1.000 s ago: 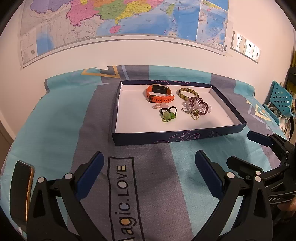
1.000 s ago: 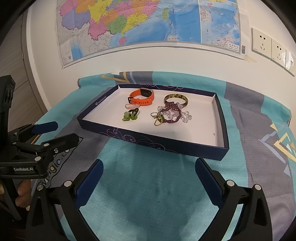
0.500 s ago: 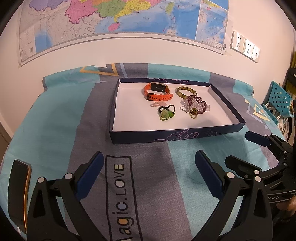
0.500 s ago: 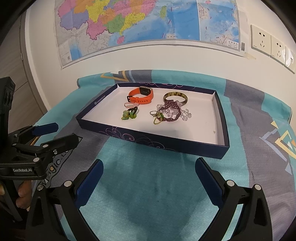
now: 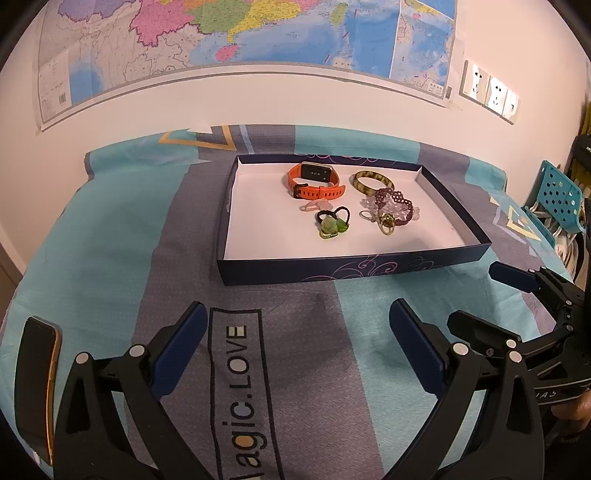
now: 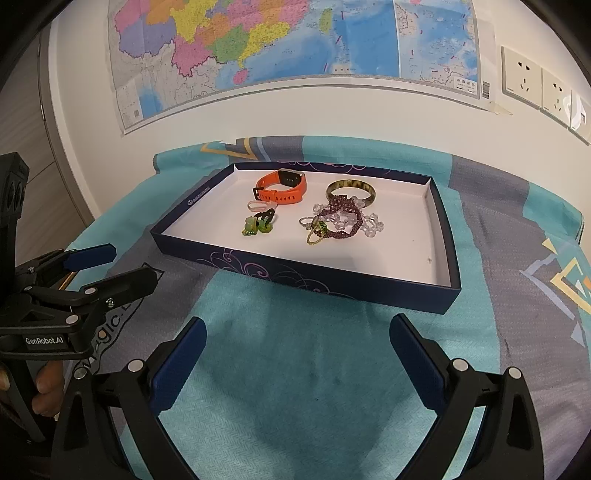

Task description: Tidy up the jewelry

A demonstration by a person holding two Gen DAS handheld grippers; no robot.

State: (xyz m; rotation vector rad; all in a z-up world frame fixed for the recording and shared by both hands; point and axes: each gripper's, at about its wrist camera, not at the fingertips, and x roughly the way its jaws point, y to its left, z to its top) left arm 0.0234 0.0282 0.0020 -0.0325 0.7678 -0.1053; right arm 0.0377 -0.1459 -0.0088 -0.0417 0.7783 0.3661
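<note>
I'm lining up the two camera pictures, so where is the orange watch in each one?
Left wrist view: the orange watch lies at the tray's far side, left of the brown bangle.
Right wrist view: orange watch, upper centre, far end of tray.
Shared landmark: the brown bangle, just to its right.

I see a white wall point(image 5: 295, 107) with a large colour map point(image 5: 240, 33) taped across it, wall sockets point(image 6: 539, 85) to its right. Teal-and-grey patterned cloth point(image 6: 295, 354) covers the worktop. Perforated blue rack point(image 5: 557, 199) far right.
</note>
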